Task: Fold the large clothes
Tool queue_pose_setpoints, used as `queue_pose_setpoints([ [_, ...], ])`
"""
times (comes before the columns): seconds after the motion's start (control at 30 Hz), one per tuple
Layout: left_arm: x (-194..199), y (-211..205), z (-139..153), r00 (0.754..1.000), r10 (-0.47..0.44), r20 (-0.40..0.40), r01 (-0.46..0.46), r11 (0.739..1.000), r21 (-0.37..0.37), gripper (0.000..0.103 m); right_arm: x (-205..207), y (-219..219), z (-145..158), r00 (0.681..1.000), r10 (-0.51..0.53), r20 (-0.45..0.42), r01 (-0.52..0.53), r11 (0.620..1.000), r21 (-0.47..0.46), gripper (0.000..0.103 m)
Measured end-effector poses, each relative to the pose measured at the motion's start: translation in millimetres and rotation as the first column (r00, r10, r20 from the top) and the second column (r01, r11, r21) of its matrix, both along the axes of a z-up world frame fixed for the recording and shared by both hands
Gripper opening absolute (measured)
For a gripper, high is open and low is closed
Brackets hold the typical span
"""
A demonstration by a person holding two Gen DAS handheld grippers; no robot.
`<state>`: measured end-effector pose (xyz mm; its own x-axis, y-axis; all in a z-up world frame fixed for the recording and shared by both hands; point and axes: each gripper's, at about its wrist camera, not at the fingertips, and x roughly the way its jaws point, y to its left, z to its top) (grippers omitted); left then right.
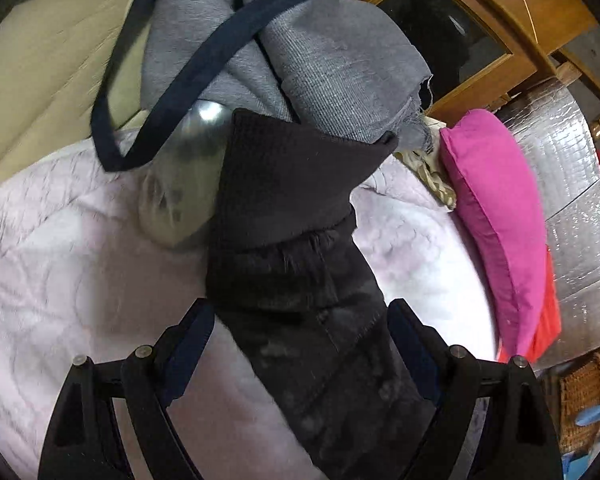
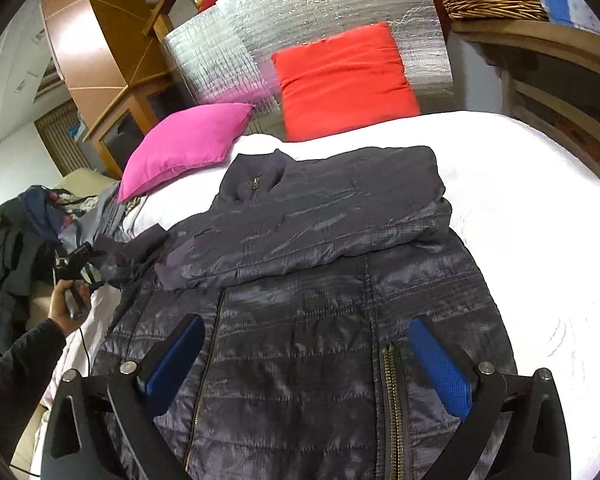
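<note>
Two pairs of tongs stand wide over a dark quilted jacket (image 2: pixel 300 320) on the bed (image 2: pixel 540 240).

Right tongs (image 2: pixel 308 360) gape wide above the jacket's lower front, one blue pad on each side of its brass zip (image 2: pixel 392 400), pressing on nothing. Left tongs (image 1: pixel 300 340) also stand wide; a dark sleeve (image 1: pixel 300 280) with a ribbed cuff (image 1: pixel 292 184) runs up between the pads, though it may only brush the right pad, since blur hides the contact. From the jacket outward: its upper part is folded down across the body, collar toward the pink cushion (image 2: pixel 184 144), which sits just beside the collar end. A red cushion (image 2: pixel 344 84) leans on a silver foil board (image 2: pixel 260 40) beyond the jacket. Left of the jacket, a person's hand (image 2: pixel 68 304) grips the left tool's handle near a heap of clothes (image 2: pixel 16 232). A grey garment (image 1: pixel 292 52) with navy trim lies just past the cuff.
</note>
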<state>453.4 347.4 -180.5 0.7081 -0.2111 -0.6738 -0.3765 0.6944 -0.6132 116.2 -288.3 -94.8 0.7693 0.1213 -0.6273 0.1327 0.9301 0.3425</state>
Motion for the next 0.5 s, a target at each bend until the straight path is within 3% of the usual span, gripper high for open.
queue_pose_setpoints([
  [0.17, 12.2, -2.2, -3.8, 1.000, 0.012, -0.016, -0.011, 0.997, 0.080, 0.087, -0.1, 7.7, -0.8, 1.000, 0.020, 0.004, -0.020, 0.999, -0.033, 0.103],
  [0.2, 13.7, -2.0, -4.4, 1.000, 0.014, -0.015, -0.012, 0.995, 0.095, 0.073, -0.2, 8.1, -0.6, 1.000, 0.021, 0.000, -0.021, 0.999, -0.039, 0.103],
  [0.23, 16.7, -2.3, -5.2, 0.999, 0.015, -0.038, -0.010, 0.992, 0.126, 0.046, -1.5, 7.4, 0.2, 1.000, 0.020, 0.002, -0.020, 0.999, -0.039, 0.103],
  [0.3, 23.9, -2.3, -7.7, 0.996, -0.019, -0.084, 0.033, 0.985, 0.171, 0.009, -4.8, 4.7, 1.2, 1.000, 0.010, 0.013, -0.009, 0.999, -0.042, 0.103],
  [0.5, 0.1, -14.7, 29.4, 0.999, -0.054, 0.001, 0.052, 0.958, 0.281, 0.004, -10.9, -9.5, -0.5, 0.999, -0.034, 0.016, 0.034, 0.999, -0.020, 0.103],
])
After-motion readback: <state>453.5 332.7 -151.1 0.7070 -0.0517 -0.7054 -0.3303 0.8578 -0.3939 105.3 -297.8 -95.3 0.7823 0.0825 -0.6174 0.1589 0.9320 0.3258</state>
